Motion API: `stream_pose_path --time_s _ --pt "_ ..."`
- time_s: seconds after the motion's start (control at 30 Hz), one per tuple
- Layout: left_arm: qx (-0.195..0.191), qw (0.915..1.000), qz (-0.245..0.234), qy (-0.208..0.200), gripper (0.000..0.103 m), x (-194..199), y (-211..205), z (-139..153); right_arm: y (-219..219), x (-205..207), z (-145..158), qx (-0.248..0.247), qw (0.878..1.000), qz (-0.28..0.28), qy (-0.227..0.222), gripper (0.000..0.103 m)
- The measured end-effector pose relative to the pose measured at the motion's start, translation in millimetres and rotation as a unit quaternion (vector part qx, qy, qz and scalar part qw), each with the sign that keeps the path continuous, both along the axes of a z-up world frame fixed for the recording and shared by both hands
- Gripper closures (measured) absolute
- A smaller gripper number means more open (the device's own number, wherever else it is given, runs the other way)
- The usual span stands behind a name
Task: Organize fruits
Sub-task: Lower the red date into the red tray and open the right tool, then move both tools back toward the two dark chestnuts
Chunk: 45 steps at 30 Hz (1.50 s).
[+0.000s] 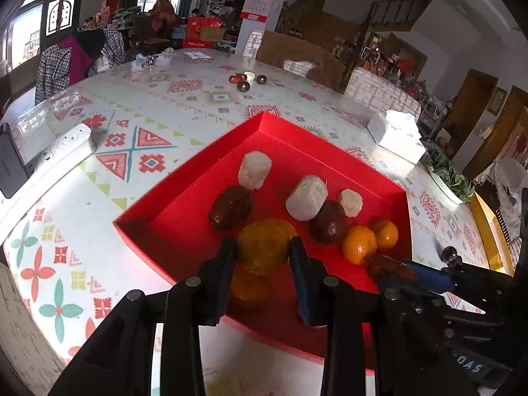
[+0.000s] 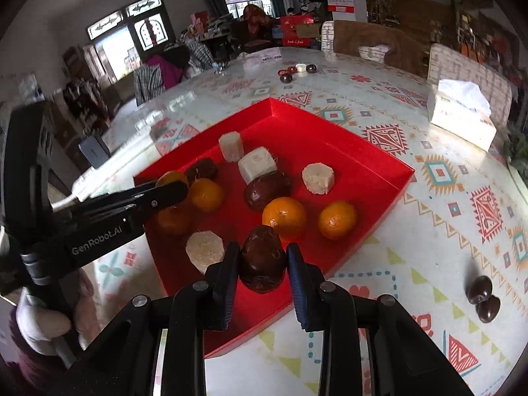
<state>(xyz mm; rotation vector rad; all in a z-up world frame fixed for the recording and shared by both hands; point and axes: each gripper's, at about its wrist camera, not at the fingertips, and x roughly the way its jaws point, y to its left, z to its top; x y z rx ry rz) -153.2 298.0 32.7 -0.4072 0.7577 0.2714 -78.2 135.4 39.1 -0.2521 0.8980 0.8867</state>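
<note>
Red tray (image 1: 330, 151): shallow, square-cornered card box with low upright walls, matte inside, standing on a glossy table (image 1: 158, 105) printed with geometric motifs; fills the centre of both views.

Left gripper (image 1: 262, 247): black fingers, one blue-padded, pinching an orange (image 1: 260, 247), round with dimpled, shiny peel, at lower centre of the left view, over the tray's near part.

Right gripper (image 2: 263, 257): same build, pressed onto a dark red date (image 2: 262, 257), oval, wrinkled and glossy, at lower centre of the right view, above the tray's near edge.

Loose in the tray, right view:
- two oranges (image 2: 284, 216), side by side just above the held date
- pale cut chunks (image 2: 257, 165), fibrous and blunt-ended, toward the upper middle
- a pale round slice (image 2: 204, 250), left of the held date
- one more date (image 2: 267, 188), centre

On the table outside the tray: two dates (image 2: 483, 298), touching, lower right of the right view; a white tissue box (image 2: 462, 115), upper right.
</note>
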Motion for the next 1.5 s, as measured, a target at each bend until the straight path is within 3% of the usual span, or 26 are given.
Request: stream_pose_path --time_s 0.1,0.2,0.37,0.53,0.83,1.03,1.27,1.5 --pt "-0.014 0.9999 0.003 0.001 0.066 -2 0 1 4 0 -3 -0.006 1.0 0.002 -0.005 0.071" --pt "-0.021 0.9997 0.009 -0.004 0.052 -6 0 4 4 0 -2 -0.003 1.0 0.002 -0.004 0.071" --pt "-0.025 0.9995 0.011 -0.018 0.042 -13 -3 14 0 -3 3 0.011 1.0 -0.001 -0.003 0.059" --pt "-0.022 0.9993 0.014 -0.026 0.038 -18 -9 22 -19 -2 16 0.038 0.999 -0.021 -0.003 0.059" --pt "-0.01 0.9996 -0.003 -0.027 0.037 -22 -33 31 -92 4 30 0.069 0.994 -0.088 -0.009 0.055" --pt "0.038 0.9988 -0.018 -0.023 0.037 -22 -65 40 -145 13 26 0.072 0.988 -0.139 0.0 0.054" --pt "0.142 0.9887 -0.041 -0.026 0.031 -21 -122 49 -205 17 22 0.067 0.979 -0.19 -0.002 0.054" --pt "0.185 0.9804 -0.058 -0.036 0.03 -22 -151 54 -243 19 20 0.059 0.973 -0.224 -0.007 0.054"
